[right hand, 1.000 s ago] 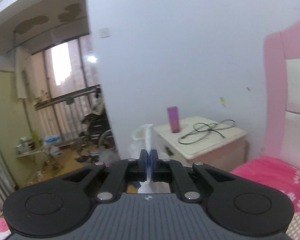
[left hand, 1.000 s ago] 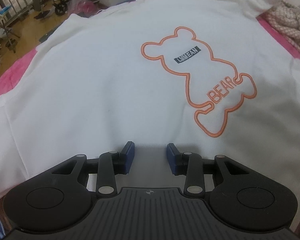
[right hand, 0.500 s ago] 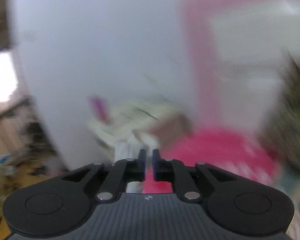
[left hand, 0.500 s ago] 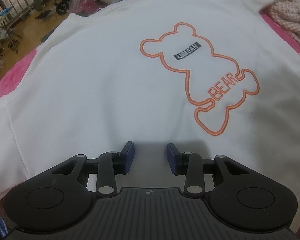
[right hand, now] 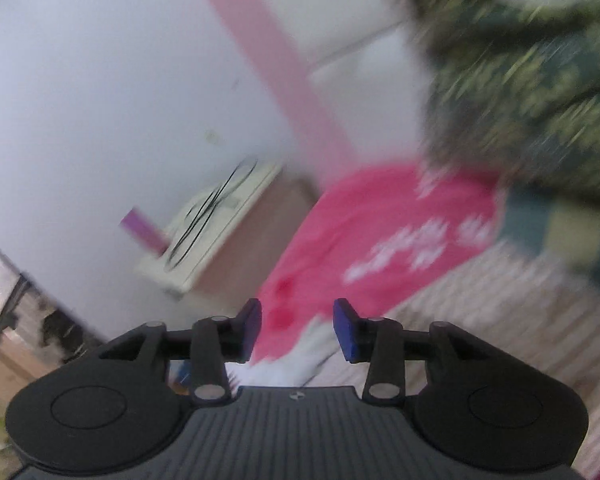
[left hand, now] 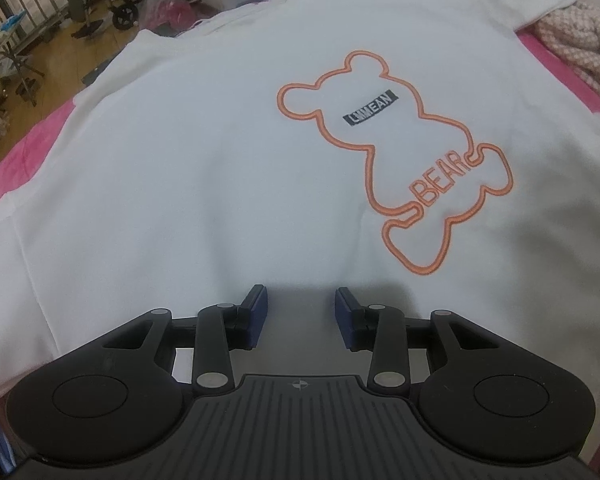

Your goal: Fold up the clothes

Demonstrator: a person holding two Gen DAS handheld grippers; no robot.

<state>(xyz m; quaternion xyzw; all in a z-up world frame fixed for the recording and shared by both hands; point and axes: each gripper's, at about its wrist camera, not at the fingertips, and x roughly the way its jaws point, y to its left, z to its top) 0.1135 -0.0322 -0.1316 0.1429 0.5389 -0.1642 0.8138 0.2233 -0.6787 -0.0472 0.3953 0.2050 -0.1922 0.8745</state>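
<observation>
White cotton sweatshirt (left hand: pixel 204 168) lies spread flat on the pink bed (left hand: pixel 16 164), its orange bear outline (left hand: pixel 396 160) facing up, so you can see its seams and edges for folding. Your left tongs (left hand: pixel 301 316) hover open over its near hem; your right tongs (right hand: pixel 297 330) gape empty above a blurred white cloth end.
</observation>
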